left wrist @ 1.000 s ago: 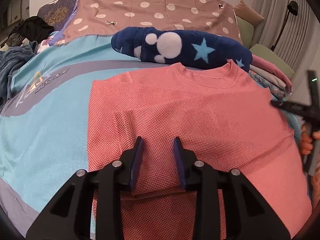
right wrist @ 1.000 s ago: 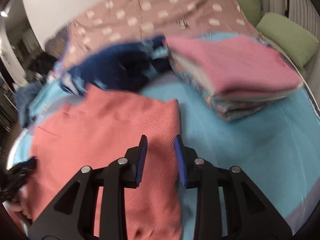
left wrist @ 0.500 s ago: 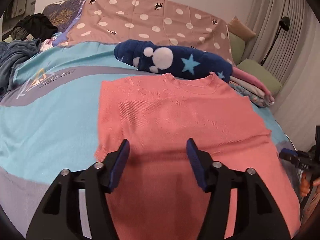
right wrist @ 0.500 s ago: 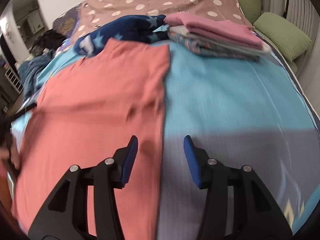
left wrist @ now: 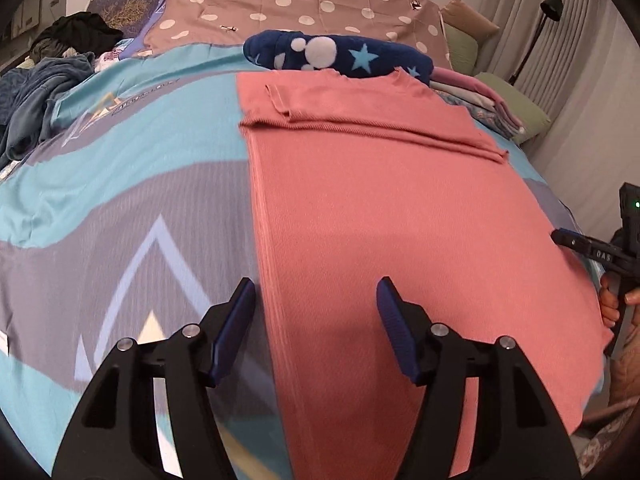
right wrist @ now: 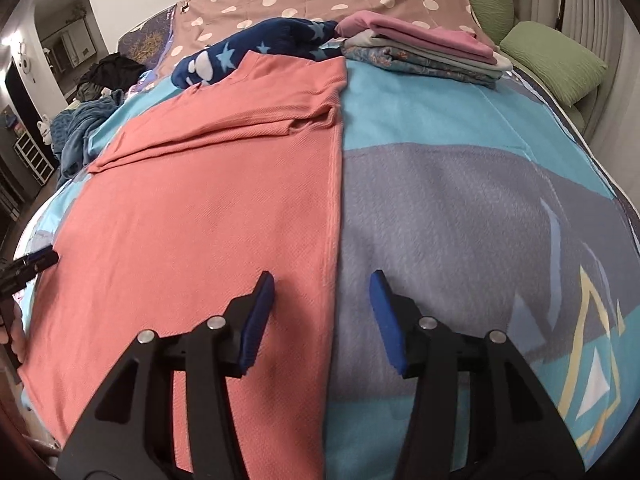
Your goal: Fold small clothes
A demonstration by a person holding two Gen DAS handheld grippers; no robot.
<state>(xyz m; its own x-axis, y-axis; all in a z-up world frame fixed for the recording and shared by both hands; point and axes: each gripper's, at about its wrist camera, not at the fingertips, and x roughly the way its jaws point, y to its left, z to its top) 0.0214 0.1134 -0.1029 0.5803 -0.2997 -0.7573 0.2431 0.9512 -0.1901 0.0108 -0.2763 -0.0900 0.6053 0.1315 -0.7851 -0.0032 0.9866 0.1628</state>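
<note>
- On the bed, the pink shirt lies flat in the middle.
- My left claw is open over its left edge.
- My right claw is open over its right edge.

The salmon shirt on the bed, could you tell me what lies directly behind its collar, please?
A navy star-patterned fleece lies behind the salmon shirt, against its collar. The collar edge hides the fleece's lower part.
</note>
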